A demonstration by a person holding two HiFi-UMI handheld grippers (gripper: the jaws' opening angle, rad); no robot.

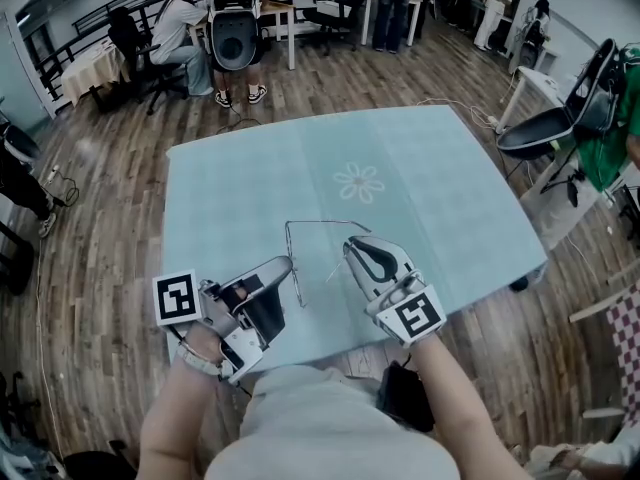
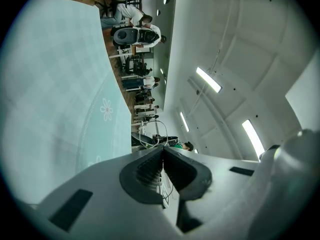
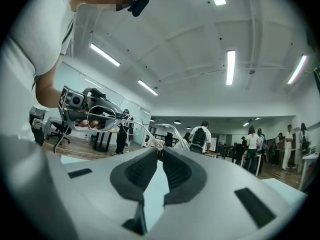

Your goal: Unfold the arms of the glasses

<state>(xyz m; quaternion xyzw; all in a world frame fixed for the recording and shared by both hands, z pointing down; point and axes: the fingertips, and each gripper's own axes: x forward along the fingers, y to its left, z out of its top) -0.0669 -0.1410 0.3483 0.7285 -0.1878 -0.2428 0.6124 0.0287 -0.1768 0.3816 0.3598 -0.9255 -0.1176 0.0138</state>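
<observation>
Thin wire-framed glasses [image 1: 322, 224] hang just above the light teal tablecloth [image 1: 430, 178], held between my two grippers. My left gripper [image 1: 288, 266] is shut on the frame's left side, and the left gripper view shows the wire rim [image 2: 151, 130] poking out past the closed jaws [image 2: 163, 156]. My right gripper [image 1: 350, 247] is shut on a thin arm of the glasses. In the right gripper view that arm [image 3: 150, 135] runs out from the closed jaws [image 3: 160, 155] toward the lenses [image 3: 97, 118]. One arm lies stretched along the far side, from the left corner rightward.
The cloth has a white flower print [image 1: 360, 182] in its middle. Wooden floor surrounds the table. A black chair [image 1: 560, 118] stands at the right, and several people and desks [image 1: 235, 28] are at the far end of the room.
</observation>
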